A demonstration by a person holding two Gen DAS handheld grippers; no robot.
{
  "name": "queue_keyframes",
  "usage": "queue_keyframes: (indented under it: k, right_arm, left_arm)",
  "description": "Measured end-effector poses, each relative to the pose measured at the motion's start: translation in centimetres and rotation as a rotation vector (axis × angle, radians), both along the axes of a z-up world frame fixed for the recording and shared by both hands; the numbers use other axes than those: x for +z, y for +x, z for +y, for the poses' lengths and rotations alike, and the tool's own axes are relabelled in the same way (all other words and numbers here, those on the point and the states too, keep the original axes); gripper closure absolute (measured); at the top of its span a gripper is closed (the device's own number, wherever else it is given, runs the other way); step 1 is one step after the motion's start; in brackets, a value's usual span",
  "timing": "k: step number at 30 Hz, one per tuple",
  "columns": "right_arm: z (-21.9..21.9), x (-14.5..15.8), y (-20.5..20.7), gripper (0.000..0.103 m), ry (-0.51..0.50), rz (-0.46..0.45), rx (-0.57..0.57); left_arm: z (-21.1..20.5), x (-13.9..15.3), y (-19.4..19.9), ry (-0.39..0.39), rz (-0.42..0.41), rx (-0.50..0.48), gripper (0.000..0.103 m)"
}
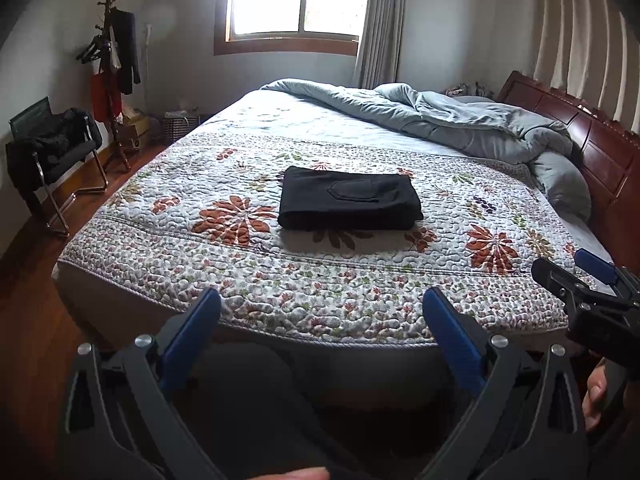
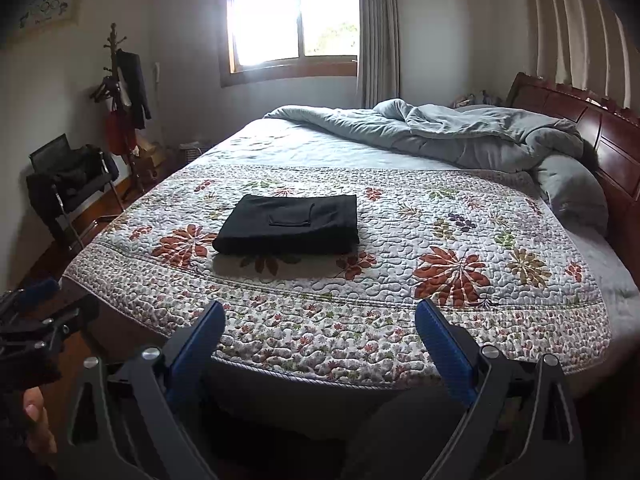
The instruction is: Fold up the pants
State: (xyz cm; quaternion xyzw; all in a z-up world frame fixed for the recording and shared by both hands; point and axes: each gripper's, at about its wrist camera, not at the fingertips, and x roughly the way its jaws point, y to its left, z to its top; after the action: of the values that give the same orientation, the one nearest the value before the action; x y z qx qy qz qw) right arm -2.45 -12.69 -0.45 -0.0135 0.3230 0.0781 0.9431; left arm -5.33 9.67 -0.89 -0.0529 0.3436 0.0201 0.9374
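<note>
Pants (image 1: 350, 203): black. Quilt (image 1: 248, 280): white, red-brown floral pattern. Duvet (image 1: 460, 120): grey-blue. Headboard (image 1: 592, 148): dark red. Tong pads (image 1: 192, 336): blue.

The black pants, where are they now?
The folded black pants lie on the floral quilt mid-bed, left of centre in the right wrist view, apart from both open grippers.

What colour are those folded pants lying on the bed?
Black. The folded pants lie on the floral quilt; the left wrist view shows them best.

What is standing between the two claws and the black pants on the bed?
Nothing visible. The black pants lie folded on the floral quilt, and only bare quilt lies between them and the open left claw and open right claw.
</note>
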Motion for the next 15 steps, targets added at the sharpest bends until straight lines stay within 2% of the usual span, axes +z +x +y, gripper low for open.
queue_keyframes:
  k: [3, 8, 15]
  right_arm:
    - [0.0, -0.2, 0.4, 0.007, 0.000, 0.008, 0.000]
    - [0.0, -0.6, 0.9, 0.007, 0.002, 0.019, 0.001]
    - [-0.1, -0.8, 1.3, 0.007, 0.007, 0.024, 0.002]
  left_arm:
    - [-0.1, 0.0, 0.3, 0.018, -0.001, 0.015, 0.003]
    - [0.1, -0.3, 1.0, -0.030, 0.014, -0.003, 0.003]
    - [-0.1, -0.3, 1.7, -0.010, 0.029, 0.012, 0.003]
